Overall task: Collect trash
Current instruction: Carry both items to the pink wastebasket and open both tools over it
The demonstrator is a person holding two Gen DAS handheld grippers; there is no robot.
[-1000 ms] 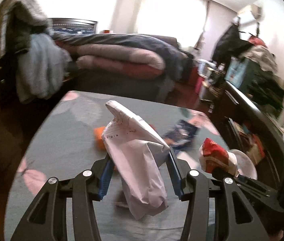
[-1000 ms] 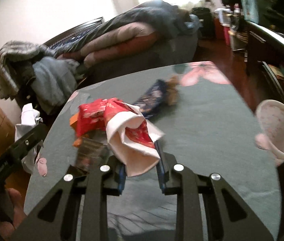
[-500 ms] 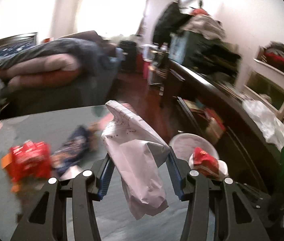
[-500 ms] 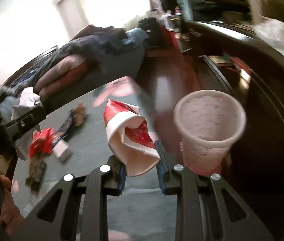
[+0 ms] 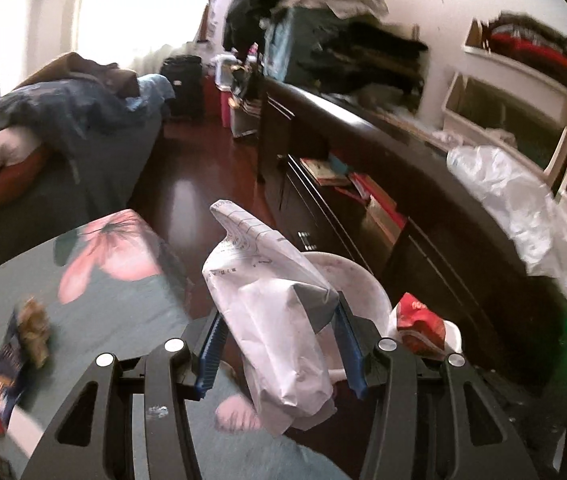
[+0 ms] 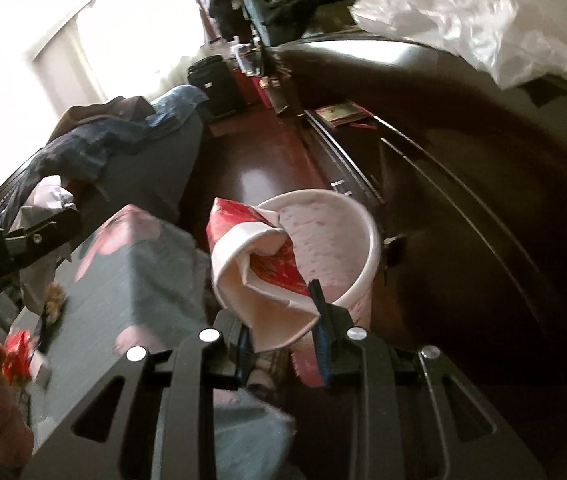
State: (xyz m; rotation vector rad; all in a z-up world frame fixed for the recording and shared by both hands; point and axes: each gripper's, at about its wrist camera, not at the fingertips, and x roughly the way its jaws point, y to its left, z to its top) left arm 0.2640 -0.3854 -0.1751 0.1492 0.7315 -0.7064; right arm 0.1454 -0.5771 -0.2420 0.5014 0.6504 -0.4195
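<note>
My left gripper (image 5: 279,346) is shut on a crumpled white paper bag (image 5: 271,312) and holds it above the table's right edge, just before the white trash bin (image 5: 357,280). My right gripper (image 6: 283,332) is shut on a red and white wrapper (image 6: 259,272) and holds it over the near rim of the same bin (image 6: 347,240), which stands on the floor beside the table. The wrapper also shows in the left wrist view (image 5: 419,322). More wrappers (image 5: 15,348) lie on the table at the left.
The table (image 5: 95,304) has a grey-green cloth with pink flowers. A dark low cabinet (image 5: 423,208) runs along the right with a white plastic bag (image 5: 523,208) on top. A bed with piled bedding (image 5: 43,128) stands behind. Dark wood floor (image 5: 195,192) lies between.
Both grippers have swung right, from over the table to the trash bin at its edge, each still holding its piece. The bin now sits right under the right gripper.
</note>
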